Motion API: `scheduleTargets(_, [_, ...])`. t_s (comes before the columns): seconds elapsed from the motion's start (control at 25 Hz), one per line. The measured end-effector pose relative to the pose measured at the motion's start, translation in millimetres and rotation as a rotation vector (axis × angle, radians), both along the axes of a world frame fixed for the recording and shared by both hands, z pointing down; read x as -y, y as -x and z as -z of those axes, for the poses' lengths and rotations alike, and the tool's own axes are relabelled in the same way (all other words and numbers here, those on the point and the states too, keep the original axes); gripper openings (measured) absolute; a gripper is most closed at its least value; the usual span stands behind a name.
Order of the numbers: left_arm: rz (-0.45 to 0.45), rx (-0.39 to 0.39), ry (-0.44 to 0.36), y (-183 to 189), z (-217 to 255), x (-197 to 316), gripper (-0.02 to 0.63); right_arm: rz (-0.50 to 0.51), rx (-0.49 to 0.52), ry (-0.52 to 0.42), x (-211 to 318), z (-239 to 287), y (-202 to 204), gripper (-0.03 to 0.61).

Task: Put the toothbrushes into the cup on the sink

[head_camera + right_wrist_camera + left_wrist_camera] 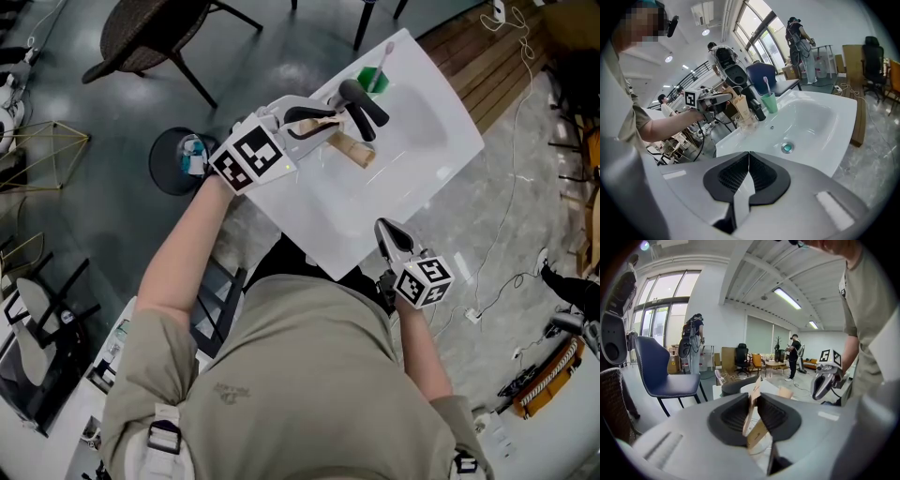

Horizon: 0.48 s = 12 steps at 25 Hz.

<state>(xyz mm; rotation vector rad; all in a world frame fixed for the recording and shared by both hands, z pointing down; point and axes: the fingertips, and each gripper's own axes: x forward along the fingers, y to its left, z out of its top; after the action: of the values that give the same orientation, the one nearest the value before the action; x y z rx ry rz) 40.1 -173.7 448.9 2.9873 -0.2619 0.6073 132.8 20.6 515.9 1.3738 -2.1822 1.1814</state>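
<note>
Left gripper (757,411): clamped on a thin brown card pack (349,148). I've got it up over the back-left part of the sink (820,126), near the cup but not above it.

Right gripper (747,176): jaws pressed together with nothing between them. It's hanging by the sink's front edge, well apart from the cup and the pack.

Cup (770,103): green and upright, sitting on the sink's back rim.

Toothbrush (765,86): one is in the cup already, standing head up and leaning a bit.

What's in the pack: I'm guessing a boxed toothbrush. No view shows bristles or a handle though, so I can't say for sure.

How it'll handle: I'd expect it to be really light. The card looks soft enough to crease if I squeeze hard. The faces are flat and smooth, so it could swivel between the pads. In the left gripper view it sits tilted in the jaws, not square.

Where to hold: I'd pinch across the flat faces around the middle or a bit lower. That leaves one end sticking out free to go into the cup first. Grabbing by the thin edges would probably just buckle it.

Watch out for: the cup looks like light plastic, so a bump from the pack or my fingers could tip it. The brush inside also takes up some of the opening.

Progress: one brush in, and the pack isn't at the cup yet.
</note>
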Motion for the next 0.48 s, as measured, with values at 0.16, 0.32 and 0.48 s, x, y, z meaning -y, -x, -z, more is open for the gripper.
scheduleTargets(0.16, [-0.008,0.011,0.01,-2.1,-2.3,-1.8,0.058,-0.005,0.004,0.0,-2.5,-0.8,2.0,0.014])
scheduleTargets(0.32, [-0.01,0.014,0.035,-4.8,-3.5,-3.0,0.061,-0.012,0.009,0.0,-6.7,-1.6,4.3,0.014])
scheduleTargets(0.48, [-0.012,0.024,0.044,-4.8,-5.0,-5.5,0.061,-0.019,0.01,-0.005,-10.7,-1.6,5.1,0.014])
